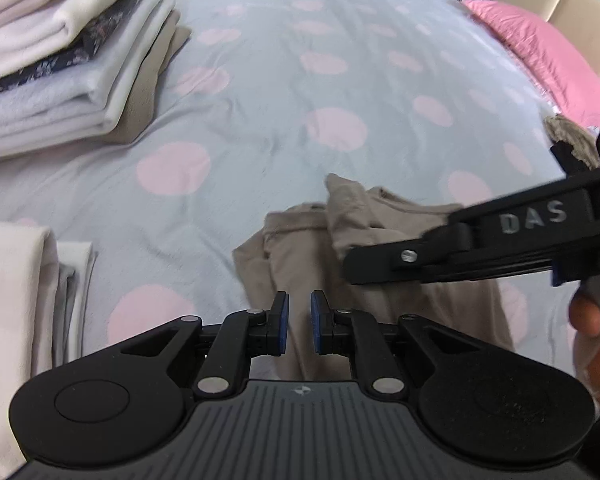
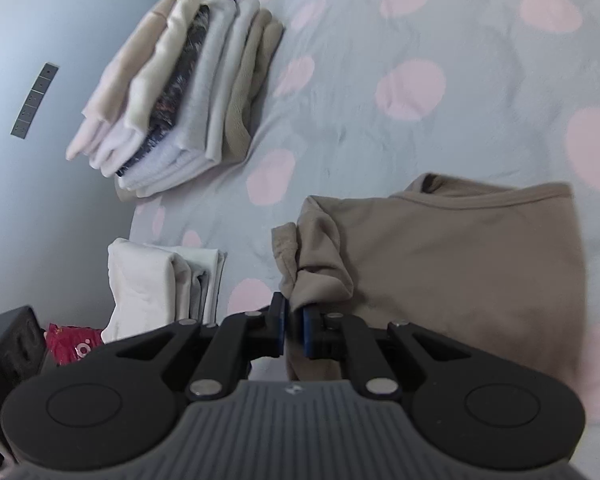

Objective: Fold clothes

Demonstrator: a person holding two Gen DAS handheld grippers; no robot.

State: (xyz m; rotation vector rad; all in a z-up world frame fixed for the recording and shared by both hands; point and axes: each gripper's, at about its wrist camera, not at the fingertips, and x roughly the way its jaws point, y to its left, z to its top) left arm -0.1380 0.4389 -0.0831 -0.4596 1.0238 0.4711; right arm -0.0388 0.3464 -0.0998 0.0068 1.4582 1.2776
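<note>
The soft taupe knit top (image 2: 452,264) is lying on the pale grey bedspread with big pink dots (image 1: 284,80), partly spread and partly bunched, and a fold looks to be under way. The right gripper (image 2: 294,330) is pinching a gathered edge of the top, probably a sleeve, between its blue pads; in the left wrist view its black fingers are reaching across the top from the right side.

The left gripper (image 1: 299,324) is hovering over the near edge of the top with its jaws nearly shut. A narrow gap is showing between the pads, and I cannot tell whether any fabric is caught there.

Beyond the top, toward the far left, a tall stack of folded cream, grey and dark patterned clothes (image 1: 68,60) is resting; a smaller pile of folded white and cream cloth (image 1: 28,280) is sitting to the top's near left.

By my judgement, the next move is calling for the right gripper to lay the pinched sleeve flat over the body, while the left one is pinning the opposite edge.

The top's lower hem is being hidden behind both tools, a hand (image 1: 592,320) is cut off at the frame's edge, and the fabric is blurred.
</note>
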